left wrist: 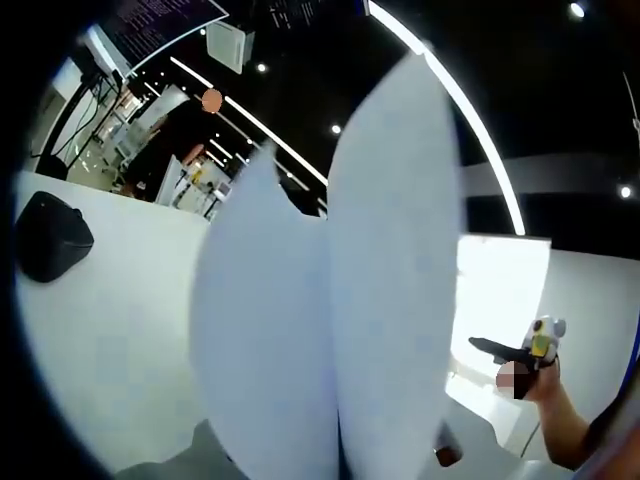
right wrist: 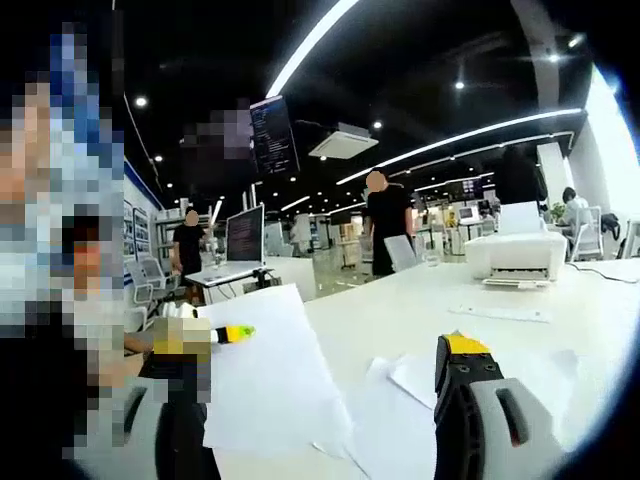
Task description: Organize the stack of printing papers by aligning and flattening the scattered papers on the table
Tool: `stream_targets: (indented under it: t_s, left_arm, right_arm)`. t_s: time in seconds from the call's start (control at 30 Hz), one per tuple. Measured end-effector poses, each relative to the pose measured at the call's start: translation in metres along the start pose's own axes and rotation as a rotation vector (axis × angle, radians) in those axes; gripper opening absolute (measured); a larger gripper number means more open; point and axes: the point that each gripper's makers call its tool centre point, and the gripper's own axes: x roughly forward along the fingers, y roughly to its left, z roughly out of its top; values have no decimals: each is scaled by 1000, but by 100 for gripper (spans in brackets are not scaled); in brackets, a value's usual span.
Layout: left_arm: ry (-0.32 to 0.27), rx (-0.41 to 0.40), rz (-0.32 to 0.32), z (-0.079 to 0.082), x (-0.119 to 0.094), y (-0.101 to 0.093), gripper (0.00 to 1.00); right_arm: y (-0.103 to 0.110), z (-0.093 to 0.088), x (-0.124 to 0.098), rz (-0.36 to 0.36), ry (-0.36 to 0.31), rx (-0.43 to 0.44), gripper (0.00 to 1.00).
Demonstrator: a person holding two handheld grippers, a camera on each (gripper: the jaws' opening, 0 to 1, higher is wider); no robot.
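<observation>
In the left gripper view, a dark rounded object (left wrist: pixel 50 235) lies on the white table (left wrist: pixel 120 330) at the far left. Next come two white printing paper sheets (left wrist: pixel 330 320), held up on edge close to the lens, long axes running up and down the view, their top corners pointing toward the black ceiling. They meet along a seam near the bottom; what grips them is hidden, so whether the left gripper is clamped cannot be told. Further right, a person's hand (left wrist: pixel 540 385) holds the right gripper (left wrist: pixel 510 352), dark with a yellow tip; its jaw state is too small to read.

In the right gripper view, the left gripper (right wrist: pixel 215 335), yellow-tipped, holds a white sheet (right wrist: pixel 265 375) standing above the table (right wrist: pixel 420 300). More white sheets (right wrist: pixel 400 400) lie loose and overlapping on the tabletop. The right gripper's own jaws stand apart, nothing between them. Far right sits a white printer (right wrist: pixel 520 255).
</observation>
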Motion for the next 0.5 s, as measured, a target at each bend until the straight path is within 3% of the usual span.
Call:
stream_targets:
  t_s: [0.5]
  left_arm:
    - [3, 1, 3, -1, 0, 0, 6]
  right_arm:
    - [-12, -11, -16, -54, 0, 28, 90]
